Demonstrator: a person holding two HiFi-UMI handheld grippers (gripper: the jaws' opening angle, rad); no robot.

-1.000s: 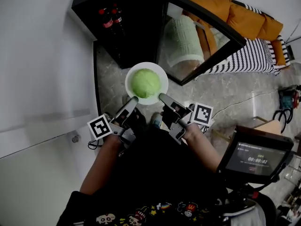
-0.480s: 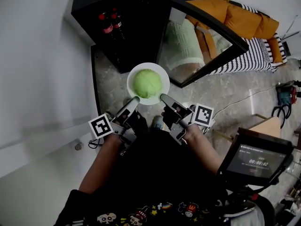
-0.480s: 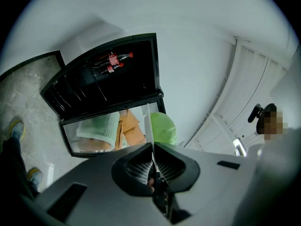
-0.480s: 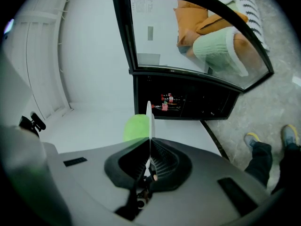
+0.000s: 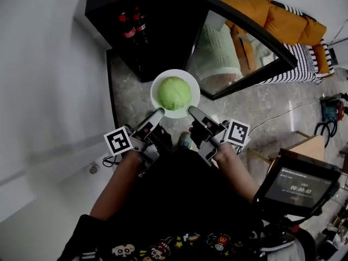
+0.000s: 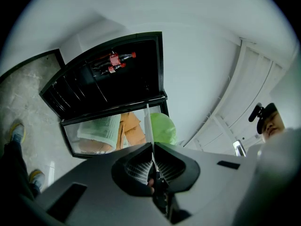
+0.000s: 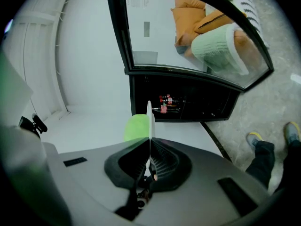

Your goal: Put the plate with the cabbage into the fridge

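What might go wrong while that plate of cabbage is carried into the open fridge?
The left gripper and right gripper each pinch only the near rim of the plate, which might tip so the round cabbage rolls off. The open glass door stands close on the right; the plate could clip it. Inside the fridge, the cola bottles might get knocked.

The plate (image 5: 155, 97) is smooth, glossy white, probably glazed ceramic. The cabbage (image 5: 174, 92) looks waxy and matt. The fridge (image 5: 163, 15) is dull black, and its door (image 5: 239, 45) is shiny, reflective glass. The left claw (image 5: 159, 112) and right claw (image 5: 191, 110) are matt grey plastic with ribbed pads (image 6: 137, 170). The floor (image 5: 128, 97) is marbled stone.
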